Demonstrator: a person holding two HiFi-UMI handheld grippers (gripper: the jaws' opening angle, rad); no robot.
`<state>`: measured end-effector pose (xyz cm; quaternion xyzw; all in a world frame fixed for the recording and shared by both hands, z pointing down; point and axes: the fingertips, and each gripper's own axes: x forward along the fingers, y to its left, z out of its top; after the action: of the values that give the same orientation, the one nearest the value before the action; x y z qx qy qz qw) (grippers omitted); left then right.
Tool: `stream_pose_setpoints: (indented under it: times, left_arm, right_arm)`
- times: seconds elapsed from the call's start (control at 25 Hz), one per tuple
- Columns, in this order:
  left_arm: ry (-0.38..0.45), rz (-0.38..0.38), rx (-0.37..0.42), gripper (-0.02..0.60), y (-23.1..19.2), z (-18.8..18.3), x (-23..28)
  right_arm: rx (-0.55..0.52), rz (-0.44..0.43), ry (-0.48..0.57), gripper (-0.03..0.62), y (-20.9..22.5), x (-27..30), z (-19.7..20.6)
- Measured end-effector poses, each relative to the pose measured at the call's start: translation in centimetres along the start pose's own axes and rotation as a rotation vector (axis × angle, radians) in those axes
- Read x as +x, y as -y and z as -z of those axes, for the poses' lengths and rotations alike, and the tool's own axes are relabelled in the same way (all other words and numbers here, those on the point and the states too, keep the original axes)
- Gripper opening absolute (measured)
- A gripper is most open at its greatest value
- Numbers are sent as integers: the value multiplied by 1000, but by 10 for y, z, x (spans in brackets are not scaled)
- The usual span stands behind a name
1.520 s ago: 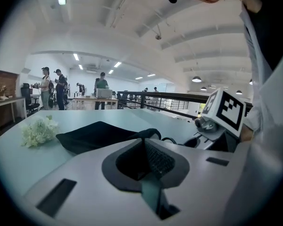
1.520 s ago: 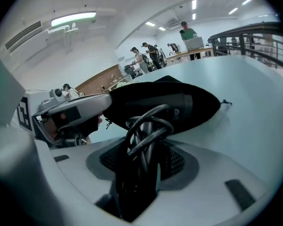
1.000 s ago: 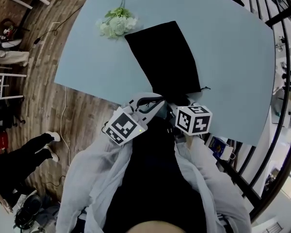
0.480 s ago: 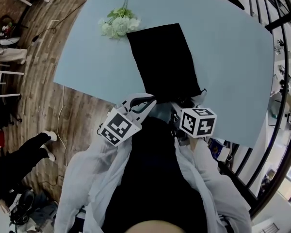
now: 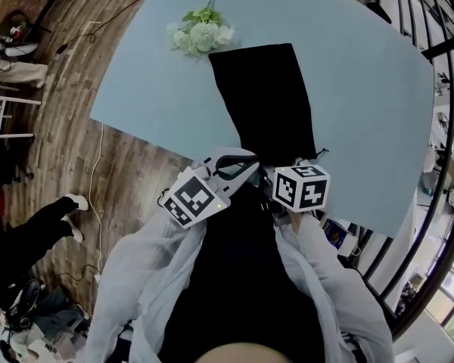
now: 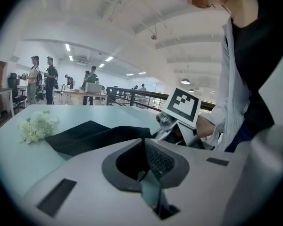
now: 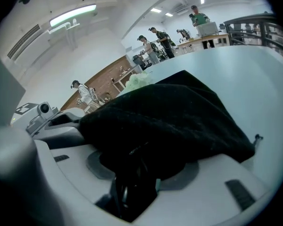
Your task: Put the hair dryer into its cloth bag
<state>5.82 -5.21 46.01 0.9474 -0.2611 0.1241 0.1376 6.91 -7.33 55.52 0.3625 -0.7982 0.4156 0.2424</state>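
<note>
Black cloth bag (image 5: 265,97) lies flat and lengthwise on the light blue desk (image 5: 363,89), far end near a bunch of white flowers (image 5: 200,35), mouth at the near edge where both grippers meet. Right gripper (image 7: 135,189): jaws part-way apart, grasping a dark, glossy, rounded thing that I take for the black hair dryer (image 7: 126,193). The bag's mouth is draped over the jaws and over it, so most of the hair dryer is hidden and how far in it sits cannot be told. Left gripper (image 6: 151,189): clenched, just beside the left side of the mouth; no cloth shows between its jaws in its own view, so I cannot say it has the hem. Step in hand, as I judge it: feeding the hair dryer through the mouth. To do it well, the left gripper wants a sure pinch on the upper hem, lifted so the mouth stands open instead of lying on the right gripper. The right gripper then pushes low and straight along the bag's length, toward the flowers, without loosening until the bulk is past the hem. Two things to watch: limp cloth bunching ahead of the hair dryer or sliding on the smooth desk, and the small cord end (image 7: 257,137) at the bag's corner being dragged inside
</note>
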Motion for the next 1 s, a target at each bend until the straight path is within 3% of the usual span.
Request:
stream_pose_setpoints:
  times: [0.44, 0.72, 1.0]
  left_arm:
    - [-22, -16, -42, 29, 18, 18, -25]
    - [-21, 2, -73, 29, 31, 23, -33]
    - [-21, -17, -119, 29, 14, 22, -42]
  right_arm:
    - [154, -16, 92, 212, 8, 8, -24]
    - [267, -3, 216, 211, 9, 14, -45]
    - [339, 13, 370, 210, 11, 35, -69]
